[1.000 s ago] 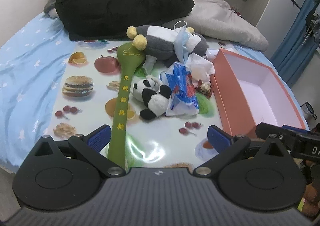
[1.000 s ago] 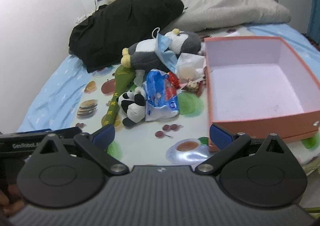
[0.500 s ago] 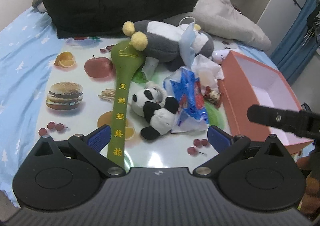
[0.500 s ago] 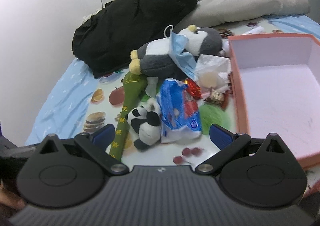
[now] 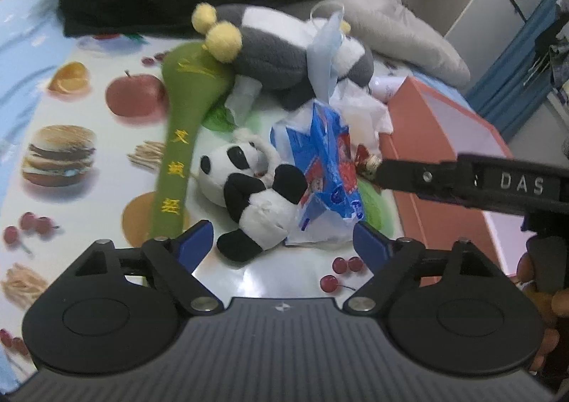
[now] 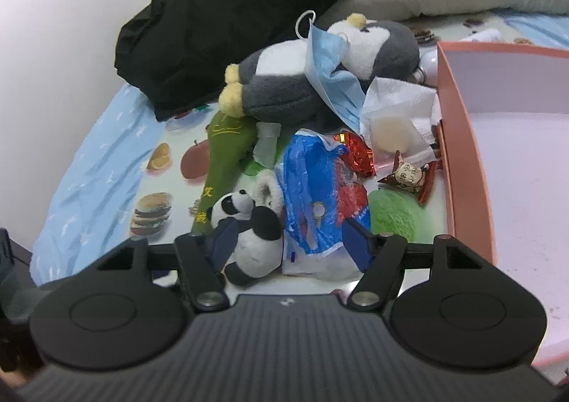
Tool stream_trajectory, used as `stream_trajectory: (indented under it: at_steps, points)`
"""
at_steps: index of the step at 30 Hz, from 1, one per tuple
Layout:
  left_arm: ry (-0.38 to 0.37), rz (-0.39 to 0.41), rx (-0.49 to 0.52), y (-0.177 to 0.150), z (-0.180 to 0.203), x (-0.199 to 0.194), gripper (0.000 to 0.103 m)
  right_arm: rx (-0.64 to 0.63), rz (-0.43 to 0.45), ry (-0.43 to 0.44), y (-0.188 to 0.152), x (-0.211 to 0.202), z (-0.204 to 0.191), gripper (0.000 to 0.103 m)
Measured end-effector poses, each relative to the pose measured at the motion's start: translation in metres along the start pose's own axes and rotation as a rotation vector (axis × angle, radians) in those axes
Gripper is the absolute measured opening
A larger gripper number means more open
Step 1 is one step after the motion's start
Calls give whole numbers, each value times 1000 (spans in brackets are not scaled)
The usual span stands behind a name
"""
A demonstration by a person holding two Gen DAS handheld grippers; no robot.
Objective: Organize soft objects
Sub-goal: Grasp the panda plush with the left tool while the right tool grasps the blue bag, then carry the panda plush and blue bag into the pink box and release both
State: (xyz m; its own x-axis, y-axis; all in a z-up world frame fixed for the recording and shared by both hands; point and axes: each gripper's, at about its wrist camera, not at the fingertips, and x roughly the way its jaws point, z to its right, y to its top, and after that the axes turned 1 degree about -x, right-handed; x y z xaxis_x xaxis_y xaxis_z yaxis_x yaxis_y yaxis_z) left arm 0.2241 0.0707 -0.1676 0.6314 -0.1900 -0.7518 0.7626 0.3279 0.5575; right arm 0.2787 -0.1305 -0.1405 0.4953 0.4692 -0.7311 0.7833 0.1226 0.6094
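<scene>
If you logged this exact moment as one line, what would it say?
right gripper: open, straddling panda plush and blue bag | left gripper: open, short of the panda | pink box: no toys inside

"DAS" shows on the right gripper (white capitals, partly cut off).

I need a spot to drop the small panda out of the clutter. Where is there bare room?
Inside the pink box: its floor is bare. Also the printed mat left of the green mallet. Crowded: between mallet and box, where panda, blue bag, penguin plush and tissue pile together.
</scene>
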Motion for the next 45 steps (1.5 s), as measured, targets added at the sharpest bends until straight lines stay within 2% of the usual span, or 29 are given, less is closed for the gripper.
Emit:
stream_trajectory:
  at_steps: [4,6,12,13,15,17,21,22,25,28,35,45]
  points:
    - [-14,-25,1,2,-1,21,88,1,-13,-12,3,22,5,69]
    - [12,-36,14,3,-2,33,88,8,-22,-23,6,34,9,69]
    - [10,-50,7,7,-7,54,79,57,-77,-13,13,66,21,70]
    - [14,-47,8,8,-7,56,78,61,-87,-11,14,69,21,67]
    - [30,-42,8,10,-8,60,78,55,-111,-51,14,75,21,66]
    - [19,-49,7,12,-8,63,78,53,-133,-39,14,81,22,51]
    - [38,-73,0,13,-8,74,78,63,-161,-11,12,90,21,42]
    - [43,-78,0,13,-8,77,78,64,-162,0,11,92,21,37]
    - [52,-107,-3,10,-9,84,65,57,-162,5,11,95,20,19]
    - [52,-105,-26,9,-13,82,59,62,-166,5,13,90,19,12]
    - [60,-92,-76,10,-17,61,57,26,-147,-23,10,66,13,10]
    - [56,-31,-21,-3,-10,33,57,-43,-93,-44,-15,46,10,8]
